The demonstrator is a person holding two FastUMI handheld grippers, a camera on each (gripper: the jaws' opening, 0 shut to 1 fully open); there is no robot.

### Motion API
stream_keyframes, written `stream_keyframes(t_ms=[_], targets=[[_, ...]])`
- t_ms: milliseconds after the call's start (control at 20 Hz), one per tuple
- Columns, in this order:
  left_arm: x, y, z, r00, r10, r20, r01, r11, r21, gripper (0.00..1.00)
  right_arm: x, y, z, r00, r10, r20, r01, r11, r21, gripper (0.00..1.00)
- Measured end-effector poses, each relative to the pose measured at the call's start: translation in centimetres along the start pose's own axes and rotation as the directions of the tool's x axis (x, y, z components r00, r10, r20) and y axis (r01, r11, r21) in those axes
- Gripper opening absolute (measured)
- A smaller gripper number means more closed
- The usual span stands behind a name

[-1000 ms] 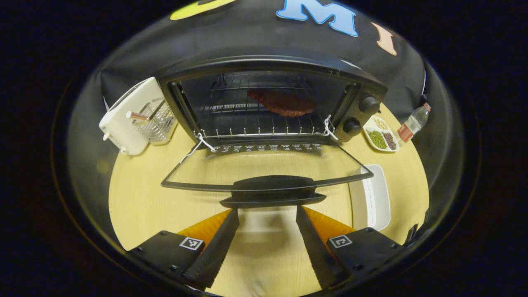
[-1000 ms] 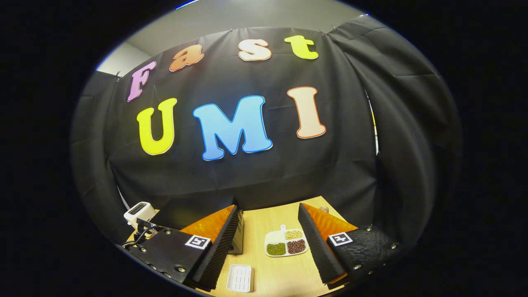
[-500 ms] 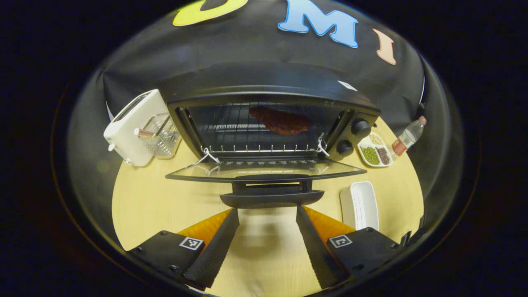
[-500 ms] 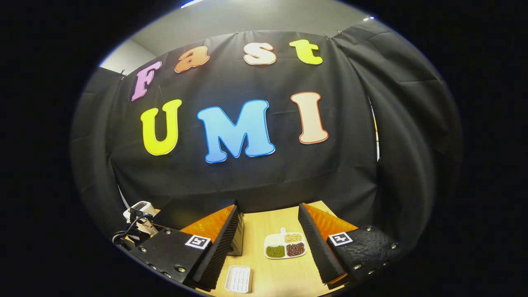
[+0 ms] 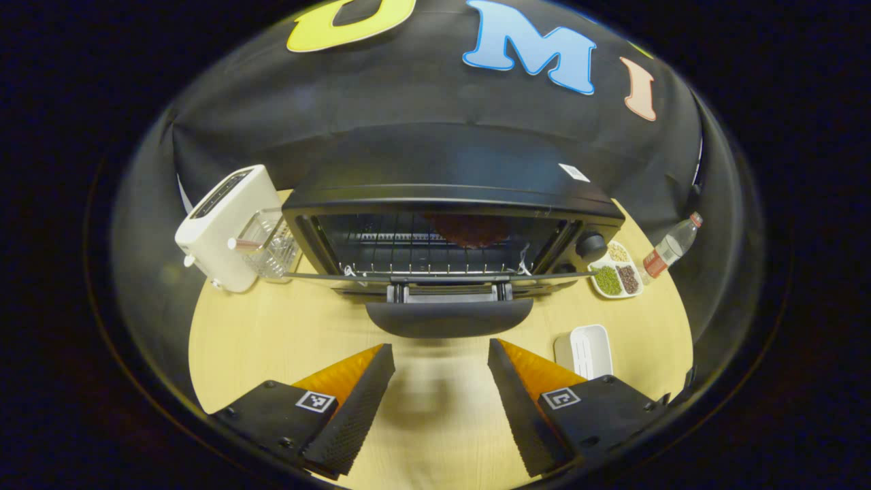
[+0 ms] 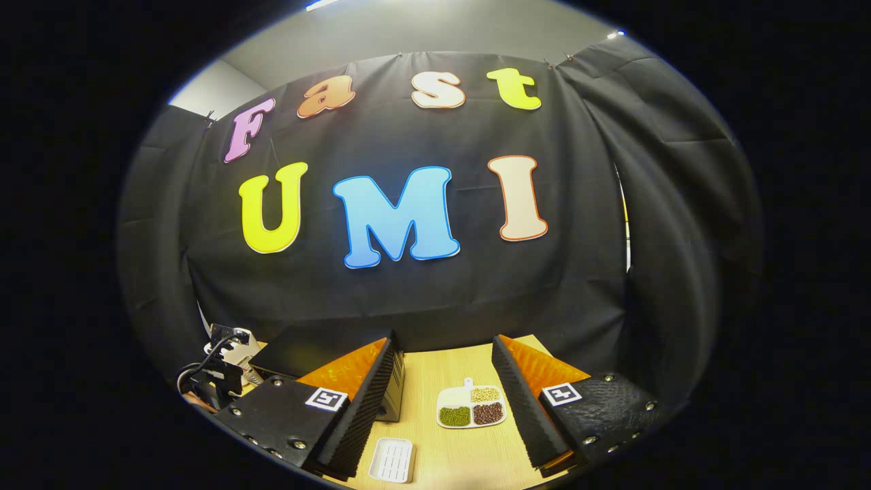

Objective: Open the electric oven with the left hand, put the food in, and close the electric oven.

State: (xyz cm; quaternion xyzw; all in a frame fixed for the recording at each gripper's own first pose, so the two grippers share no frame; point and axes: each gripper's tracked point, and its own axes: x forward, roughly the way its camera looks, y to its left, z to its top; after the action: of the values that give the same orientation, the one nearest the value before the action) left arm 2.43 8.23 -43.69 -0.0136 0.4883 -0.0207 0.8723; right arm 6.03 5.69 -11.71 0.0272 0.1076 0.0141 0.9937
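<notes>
Your left gripper (image 5: 441, 361) hangs over the pale wooden table (image 5: 258, 340) with its fingers spread apart and nothing between them, just short of the oven door's handle (image 5: 449, 317). The one electric oven (image 5: 449, 224) stands ahead with its glass door (image 5: 435, 277) partly lowered, seen nearly edge-on, and one dark red piece of food (image 5: 469, 230) lies on the wire rack inside. On that table you have one white ribbed tray (image 5: 583, 348) to the right, one divided dish of beans (image 5: 616, 278) with three compartments, one plastic bottle (image 5: 669, 248), one white toaster (image 5: 221, 228) and one wire basket (image 5: 269, 243). Your right gripper (image 6: 442, 401) is held higher, fingers also wide apart and empty, facing the black cloth wall (image 6: 578, 204), with grey wall above it.
</notes>
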Motion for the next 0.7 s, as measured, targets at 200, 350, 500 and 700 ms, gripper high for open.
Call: stream_keyframes(t_ms=[200,350,500,700], targets=[[-1.7,-1.5,2.0,0.996,-0.044,0.071,0.046,0.999,-0.019,0.97,-0.5,0.3,0.3,1.000,-0.003,0.018,0.004,1.000,-0.021,0.89],[-4.4,-2.0,4.1,0.986,-0.067,0.152,0.068,0.998,-0.002,0.94,-0.9,1.0,0.3,1.000,0.008,0.024,-0.008,1.000,-0.021,0.89],[-8.9,-3.1,7.9,0.955,-0.086,0.285,0.087,0.996,0.009,0.94,-1.3,2.0,1.0,0.999,0.024,0.041,-0.023,0.999,-0.023,0.89],[-16.4,-3.8,12.3,0.884,-0.114,0.453,0.112,0.993,0.033,0.94,-2.0,3.2,3.7,0.995,0.034,0.098,-0.030,0.999,-0.038,0.89]])
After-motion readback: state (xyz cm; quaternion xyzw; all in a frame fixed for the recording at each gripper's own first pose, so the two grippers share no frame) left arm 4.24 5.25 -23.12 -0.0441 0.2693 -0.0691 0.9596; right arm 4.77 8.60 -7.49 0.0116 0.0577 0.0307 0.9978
